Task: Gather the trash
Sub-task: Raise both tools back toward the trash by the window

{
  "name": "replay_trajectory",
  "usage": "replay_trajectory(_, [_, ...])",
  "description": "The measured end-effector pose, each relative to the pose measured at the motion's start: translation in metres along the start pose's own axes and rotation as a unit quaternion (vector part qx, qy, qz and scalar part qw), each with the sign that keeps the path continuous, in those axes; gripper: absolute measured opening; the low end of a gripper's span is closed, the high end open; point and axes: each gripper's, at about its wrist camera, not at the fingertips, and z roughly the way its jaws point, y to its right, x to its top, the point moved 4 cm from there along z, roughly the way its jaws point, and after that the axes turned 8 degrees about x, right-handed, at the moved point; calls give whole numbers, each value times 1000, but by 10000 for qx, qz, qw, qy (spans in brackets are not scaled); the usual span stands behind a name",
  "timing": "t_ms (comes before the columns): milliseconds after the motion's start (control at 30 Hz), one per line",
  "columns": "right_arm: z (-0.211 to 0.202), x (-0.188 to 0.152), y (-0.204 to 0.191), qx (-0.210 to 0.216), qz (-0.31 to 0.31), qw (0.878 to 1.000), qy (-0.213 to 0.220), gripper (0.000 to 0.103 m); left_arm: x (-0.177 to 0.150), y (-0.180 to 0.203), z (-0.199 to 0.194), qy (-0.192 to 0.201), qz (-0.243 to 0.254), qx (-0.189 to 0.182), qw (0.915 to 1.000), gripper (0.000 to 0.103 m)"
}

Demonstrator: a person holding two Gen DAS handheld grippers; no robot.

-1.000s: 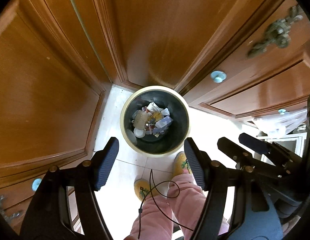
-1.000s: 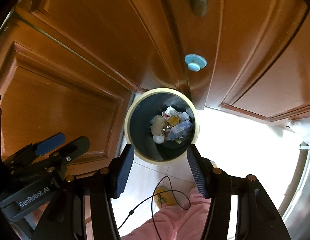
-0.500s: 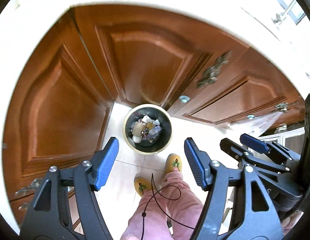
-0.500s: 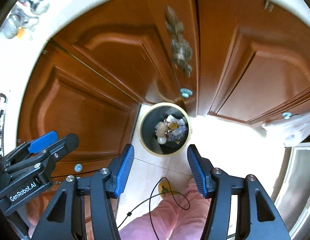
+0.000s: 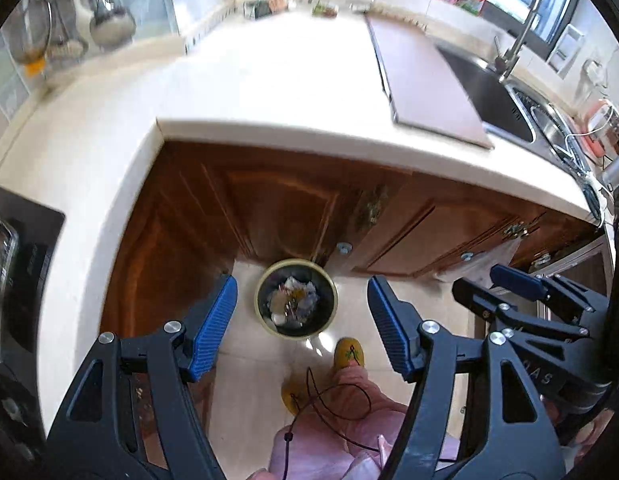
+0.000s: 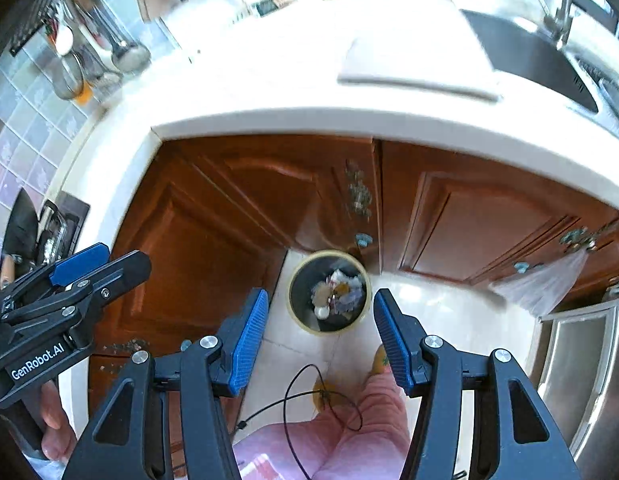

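Both grippers have risen well above the floor. The trash bin (image 5: 295, 298), which filled much of each view a second ago, now appears small and far below. The white worktop (image 5: 277, 80), the sink (image 5: 489, 88) and the hanging utensils (image 6: 93, 60) have entered view above the cabinet doors (image 6: 229, 216).
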Motion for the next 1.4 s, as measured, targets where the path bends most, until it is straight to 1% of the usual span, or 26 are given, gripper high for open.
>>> replay_trajectory(100, [-27, 13, -7, -57, -79, 9997, 221, 56, 11, -1, -19, 205, 18, -82, 9998, 65])
replay_trajectory(167, [-36, 25, -9, -91, -128, 9993, 344, 56, 21, -2, -30, 339, 41, -126, 9993, 65])
replay_trajectory(400, [-87, 70, -27, -107, -235, 9963, 825, 56, 61, -7, -55, 694, 125, -72, 9975, 65])
replay_trajectory(533, [-105, 105, -31, -134, -235, 9942, 1041, 56, 95, -7, -68, 927, 248, 56, 9954, 66])
replay_trajectory(600, [-119, 129, -34, -116, -224, 9925, 1192, 56, 116, -9, -77, 1110, 321, 98, 9933, 66])
replay_trajectory(733, [-143, 175, -33, -115, -190, 9896, 1418, 57, 157, -10, -90, 1349, 377, 142, 9900, 66])
replay_trajectory(800, [-156, 205, -30, -73, -166, 9881, 1527, 64, 183, -10, -92, 1434, 403, 171, 9887, 66])
replay_trajectory(833, [-160, 220, -27, -61, -168, 9876, 1558, 65, 195, -9, -93, 1455, 403, 166, 9884, 66])
replay_trajectory(933, [-169, 264, -17, -54, -220, 9864, 1625, 66, 235, 0, -88, 1479, 393, 143, 9881, 66])
replay_trajectory(1000, [-173, 304, -7, -8, -313, 9857, 1657, 66, 264, 8, -79, 1456, 404, 163, 9884, 66])
replay_trajectory(1067, [-173, 342, 4, 48, -392, 9864, 1596, 66, 292, 19, -67, 1412, 415, 186, 9889, 66])
replay_trajectory(1200, [-161, 428, 28, 192, -551, 9878, 1443, 66, 360, 39, -39, 1265, 365, 139, 9912, 66])
replay_trajectory(1233, [-155, 456, 39, 186, -601, 9882, 1399, 66, 381, 44, -29, 1189, 323, 129, 9923, 66])
replay_trajectory(1300, [-143, 493, 52, 195, -677, 9888, 1315, 66, 419, 53, -8, 1050, 248, 106, 9941, 65])
replay_trajectory(1333, [-131, 523, 62, 192, -711, 9895, 1245, 66, 441, 57, 7, 964, 198, 140, 9951, 66])
replay_trajectory(1400, [-115, 561, 77, 208, -783, 9896, 1187, 66, 473, 66, 33, 823, 98, 193, 9964, 65])
